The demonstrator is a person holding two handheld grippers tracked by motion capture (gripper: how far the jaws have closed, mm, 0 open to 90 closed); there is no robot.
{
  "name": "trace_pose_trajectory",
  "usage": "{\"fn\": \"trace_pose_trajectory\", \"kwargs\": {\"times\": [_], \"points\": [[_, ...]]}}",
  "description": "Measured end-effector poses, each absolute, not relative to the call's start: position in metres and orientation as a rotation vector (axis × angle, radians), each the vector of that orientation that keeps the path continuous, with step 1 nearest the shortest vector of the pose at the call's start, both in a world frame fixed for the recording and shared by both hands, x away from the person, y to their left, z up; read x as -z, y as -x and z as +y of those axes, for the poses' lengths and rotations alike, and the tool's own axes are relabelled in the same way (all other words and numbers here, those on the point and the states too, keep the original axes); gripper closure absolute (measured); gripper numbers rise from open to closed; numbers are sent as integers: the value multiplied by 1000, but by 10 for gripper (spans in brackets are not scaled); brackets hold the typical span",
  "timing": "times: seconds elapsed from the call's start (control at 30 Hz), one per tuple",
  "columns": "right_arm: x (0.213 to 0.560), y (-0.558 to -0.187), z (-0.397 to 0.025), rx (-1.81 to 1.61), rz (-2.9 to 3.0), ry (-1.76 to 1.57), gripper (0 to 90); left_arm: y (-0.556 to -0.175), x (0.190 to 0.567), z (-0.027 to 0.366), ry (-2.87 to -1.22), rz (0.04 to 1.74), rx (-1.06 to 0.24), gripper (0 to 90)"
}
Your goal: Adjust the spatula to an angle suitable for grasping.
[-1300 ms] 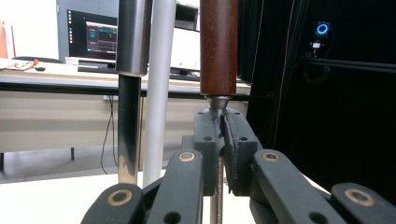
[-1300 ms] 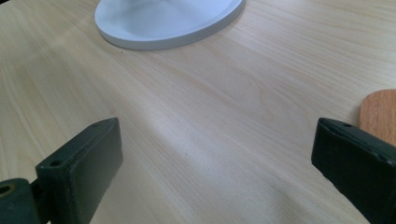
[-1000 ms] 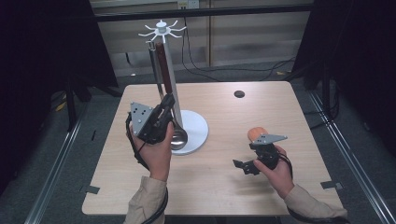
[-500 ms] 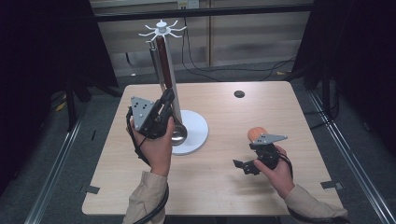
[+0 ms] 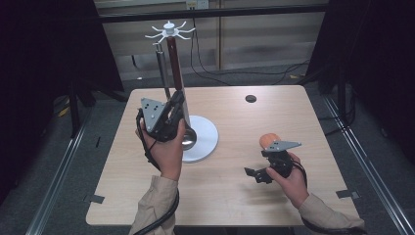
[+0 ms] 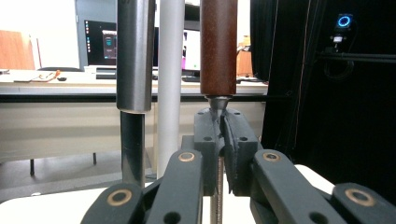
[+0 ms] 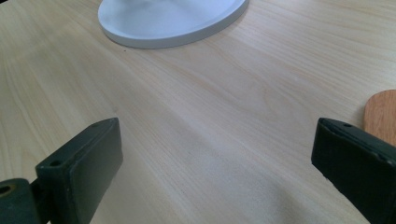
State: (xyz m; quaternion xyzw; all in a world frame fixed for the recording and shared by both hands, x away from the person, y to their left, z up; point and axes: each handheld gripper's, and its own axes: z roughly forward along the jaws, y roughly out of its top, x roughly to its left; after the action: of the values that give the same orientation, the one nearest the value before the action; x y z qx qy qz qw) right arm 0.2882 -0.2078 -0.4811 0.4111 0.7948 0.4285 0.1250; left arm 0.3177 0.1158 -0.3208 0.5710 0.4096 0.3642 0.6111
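1. A pale wooden counter point(image 5: 225, 196) stands among dark curtains, with a white utensil stand point(image 5: 203, 137) on its left half.
2. The left claw point(image 6: 223, 135) is clamped on the thin metal shank just under a hanging brown wooden handle point(image 6: 218, 46), beside a steel handle point(image 6: 135, 51).
3. The right claw point(image 5: 257, 175) rests low over the counter, jaws wide apart and holding nothing, near an orange wooden piece point(image 7: 382, 114).
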Motion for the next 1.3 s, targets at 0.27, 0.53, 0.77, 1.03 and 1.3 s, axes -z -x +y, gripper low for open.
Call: {"fn": "trace_pose_trajectory", "kwargs": {"times": [0.27, 0.53, 0.77, 1.03, 1.3], "points": [[482, -288, -208, -1249, 2325, -1199, 16, -322, 319, 113, -1321, 942, -844, 852], [482, -288, -208, -1251, 2329, -1199, 16, -327, 318, 110, -1326, 964, -847, 851], [482, -288, -209, -1254, 2328, -1205, 16, -331, 319, 109, -1325, 982, -850, 851], [482, -288, -209, -1252, 2333, -1200, 16, -333, 323, 109, -1326, 979, -851, 850], [482, -288, -209, -1252, 2329, -1198, 16, -334, 327, 111, -1300, 954, -857, 831]]}}
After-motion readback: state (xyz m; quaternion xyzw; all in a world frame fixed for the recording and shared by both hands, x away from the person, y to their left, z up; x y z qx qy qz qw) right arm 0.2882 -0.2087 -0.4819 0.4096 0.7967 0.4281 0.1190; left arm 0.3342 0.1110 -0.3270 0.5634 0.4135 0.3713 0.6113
